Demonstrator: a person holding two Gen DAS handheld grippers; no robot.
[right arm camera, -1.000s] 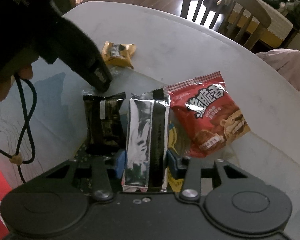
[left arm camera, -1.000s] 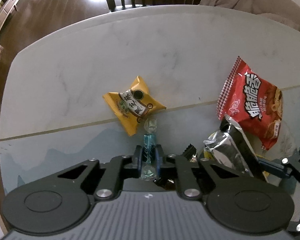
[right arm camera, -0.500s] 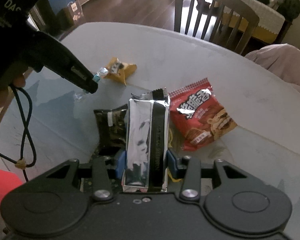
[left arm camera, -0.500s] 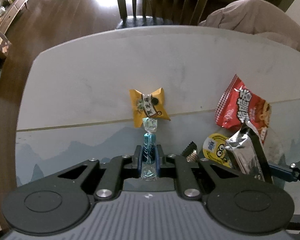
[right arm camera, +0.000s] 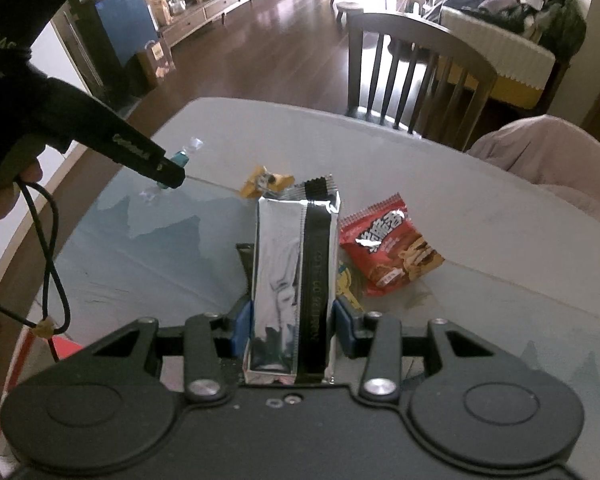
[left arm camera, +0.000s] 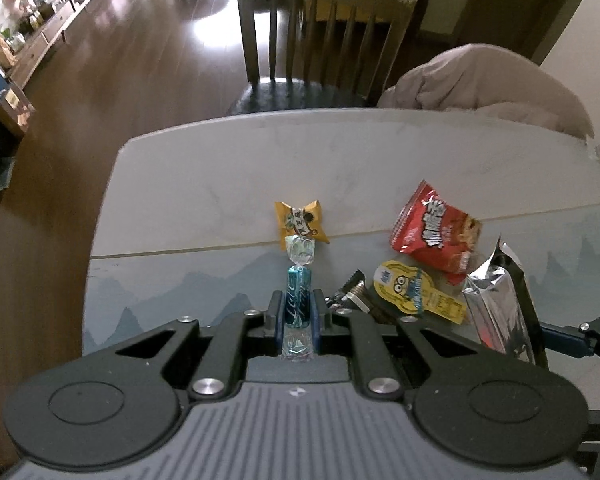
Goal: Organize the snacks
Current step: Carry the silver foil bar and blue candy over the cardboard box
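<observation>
My left gripper [left arm camera: 298,316] is shut on a blue wrapped candy [left arm camera: 299,300] and holds it above the table; it also shows in the right wrist view [right arm camera: 172,170]. My right gripper [right arm camera: 292,320] is shut on a silver and black snack packet [right arm camera: 294,280], lifted off the table, also seen at the right of the left wrist view [left arm camera: 500,304]. On the table lie a yellow snack packet [left arm camera: 300,220], a red snack bag [left arm camera: 436,232], a yellow Minions packet [left arm camera: 412,292] and a dark packet [left arm camera: 352,294].
The pale marble table [left arm camera: 300,160] has a blue-grey printed front part. A wooden chair [left arm camera: 324,40] stands at the far edge. A pinkish cloth heap [left arm camera: 484,84] lies at the far right. A red object [right arm camera: 16,364] sits at the near left edge.
Both grippers have risen and pulled back from the table with their items held. The silver packet is lifted clear of the dark packet and the pile.
</observation>
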